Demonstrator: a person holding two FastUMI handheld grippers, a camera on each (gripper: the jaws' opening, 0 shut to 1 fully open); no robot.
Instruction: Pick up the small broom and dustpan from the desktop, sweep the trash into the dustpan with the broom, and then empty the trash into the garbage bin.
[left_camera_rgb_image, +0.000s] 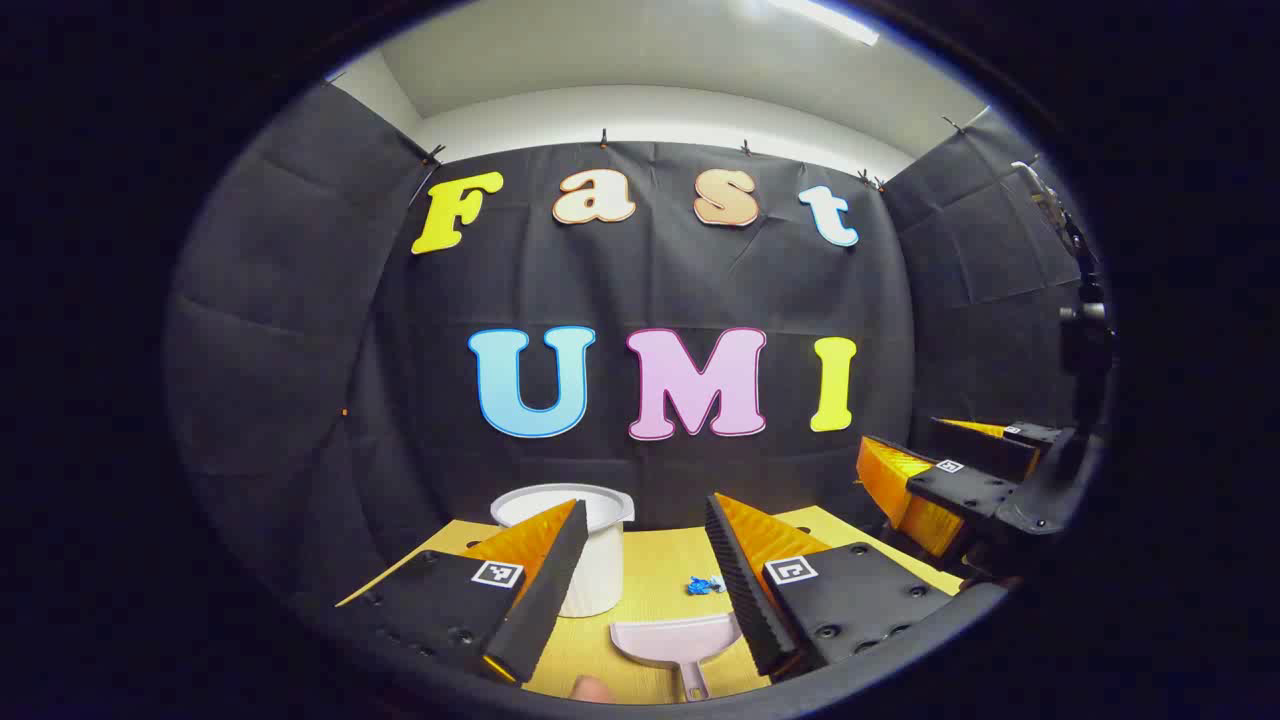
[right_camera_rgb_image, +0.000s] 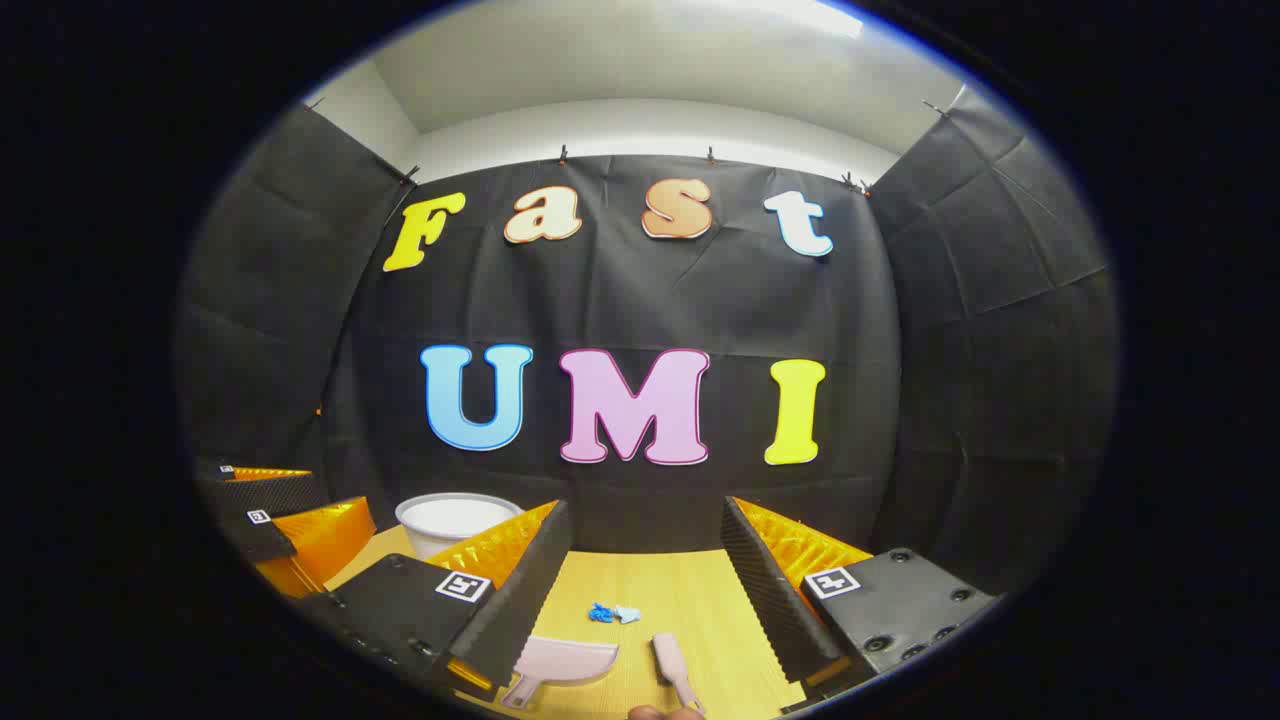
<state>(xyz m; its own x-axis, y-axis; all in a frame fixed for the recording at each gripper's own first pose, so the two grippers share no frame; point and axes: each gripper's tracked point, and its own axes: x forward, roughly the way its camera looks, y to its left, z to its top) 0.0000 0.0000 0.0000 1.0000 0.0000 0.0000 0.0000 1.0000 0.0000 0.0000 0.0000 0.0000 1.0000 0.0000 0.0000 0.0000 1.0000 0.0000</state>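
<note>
Lying near the desktop (right_camera_rgb_image: 690, 600) front edge: dustpan (right_camera_rgb_image: 560, 662), broom (right_camera_rgb_image: 672, 668), trash (right_camera_rgb_image: 612, 613).

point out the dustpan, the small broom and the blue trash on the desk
dustpan (left_camera_rgb_image: 672, 640): left gripper view, on the middle of its flat scoop
small broom (right_camera_rgb_image: 668, 655): right gripper view, on its head
blue trash (right_camera_rgb_image: 612, 613): right gripper view, on the middle of the crumpled scrap
</note>
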